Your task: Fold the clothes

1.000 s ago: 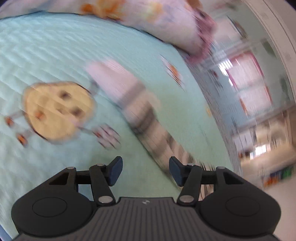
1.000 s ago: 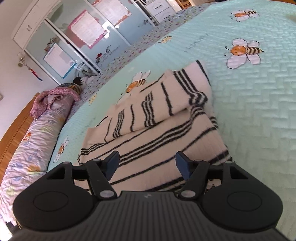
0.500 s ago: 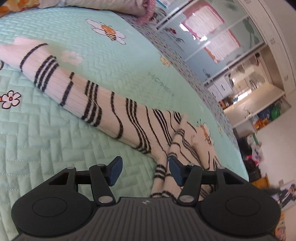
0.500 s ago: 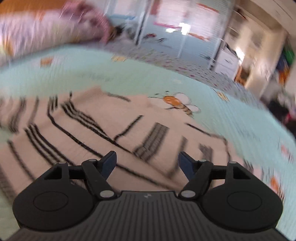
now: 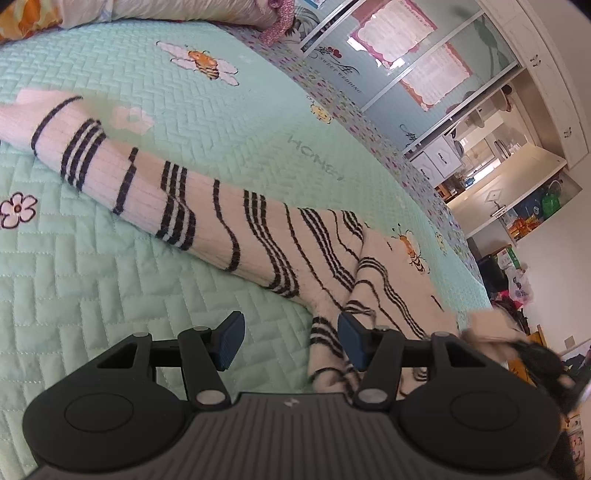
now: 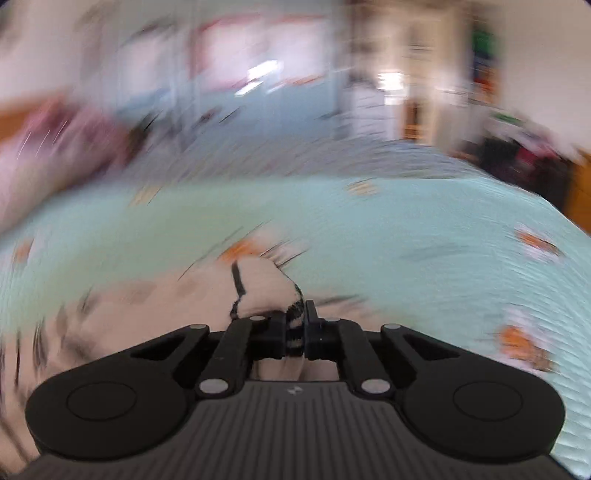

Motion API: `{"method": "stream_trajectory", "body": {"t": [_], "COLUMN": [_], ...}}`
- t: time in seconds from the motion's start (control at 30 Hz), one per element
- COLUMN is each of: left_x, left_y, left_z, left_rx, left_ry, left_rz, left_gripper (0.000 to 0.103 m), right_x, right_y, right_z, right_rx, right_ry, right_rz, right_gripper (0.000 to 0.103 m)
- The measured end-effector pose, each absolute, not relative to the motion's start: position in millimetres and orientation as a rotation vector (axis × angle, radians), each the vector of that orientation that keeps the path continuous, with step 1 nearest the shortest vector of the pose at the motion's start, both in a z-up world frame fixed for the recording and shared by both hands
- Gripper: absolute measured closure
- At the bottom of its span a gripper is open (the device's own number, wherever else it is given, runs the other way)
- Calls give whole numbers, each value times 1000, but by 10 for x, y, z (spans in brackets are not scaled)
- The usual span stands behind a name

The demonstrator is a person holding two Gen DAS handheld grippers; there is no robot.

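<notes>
A cream sweater with black stripes (image 5: 236, 210) lies on a mint quilted bedspread (image 5: 92, 288). One long sleeve stretches to the upper left in the left wrist view, and the body bunches at lower right. My left gripper (image 5: 290, 338) hangs open just above the sweater's edge, with striped fabric showing between its blue pads (image 5: 231, 341). In the blurred right wrist view my right gripper (image 6: 303, 328) is shut on a fold of the sweater (image 6: 258, 288), which is lifted off the bed.
Floral pillows (image 5: 177, 9) line the head of the bed. A glass-fronted wardrobe (image 5: 424, 62) and white cabinets (image 5: 535, 122) stand beyond the far edge. Bee and flower prints (image 5: 203, 64) dot the bedspread. A dark blurred shape (image 5: 535, 362) shows at the lower right.
My right gripper went from open above the folded sweater to shut on a fold, and it swings fast, blurring its view. The left gripper swung onto the sleeve, then drew slightly nearer, still open.
</notes>
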State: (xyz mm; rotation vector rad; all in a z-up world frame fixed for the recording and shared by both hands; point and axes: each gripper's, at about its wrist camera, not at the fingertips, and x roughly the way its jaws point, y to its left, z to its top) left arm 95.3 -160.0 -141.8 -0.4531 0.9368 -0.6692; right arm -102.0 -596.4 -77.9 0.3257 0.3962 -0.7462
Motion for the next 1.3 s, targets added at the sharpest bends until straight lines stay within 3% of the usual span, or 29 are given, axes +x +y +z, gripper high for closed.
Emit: {"method": "stream_trajectory", "body": {"t": [0.2, 0.27, 0.4, 0.47, 0.53, 0.7, 0.87, 0.93, 1.07, 1.3], "left_x": [1008, 1079, 1323, 1508, 1705, 2088, 2206, 2189, 2080, 1930], "left_y": [-1833, -1991, -2433, -2749, -3066, -3653, -3902, -3930, -3898, -3965], "left_z": [-1335, -1284, -1166, -1172, -1222, -1456, -1690, -1669, -1590, -1456], "left_rx": [-416, -386, -293, -239, -195, -125, -64, -55, -76, -43], "left_ry": [920, 906, 889, 906, 944, 1047, 1061, 1041, 978, 899], "left_rz": [-700, -723, -802, -842, -867, -862, -849, -873, -899, -959], "left_gripper": [45, 45, 45, 44, 44, 44, 44, 41, 41, 41], "right_x": [-2623, -3045, -3422, -3328, -2921, -1918, -1319, -1277, -1301, -1352], "right_y": [-7141, -7387, -7171, -6866, -6775, -6575, -6777, -6741, -6695, -6803], "right_z": [-570, -707, -851, -845, -915, -1103, -1421, -1453, -1463, -1467], "right_rx": [679, 799, 857, 803, 782, 722, 701, 659, 644, 688], "right_ry": [169, 162, 158, 137, 218, 404, 544, 573, 573, 530], "right_rz": [-1038, -1155, -1220, -1107, -954, -585, -582, -595, -602, -590], "right_gripper": [93, 87, 81, 51, 36, 36, 37, 39, 53, 52]}}
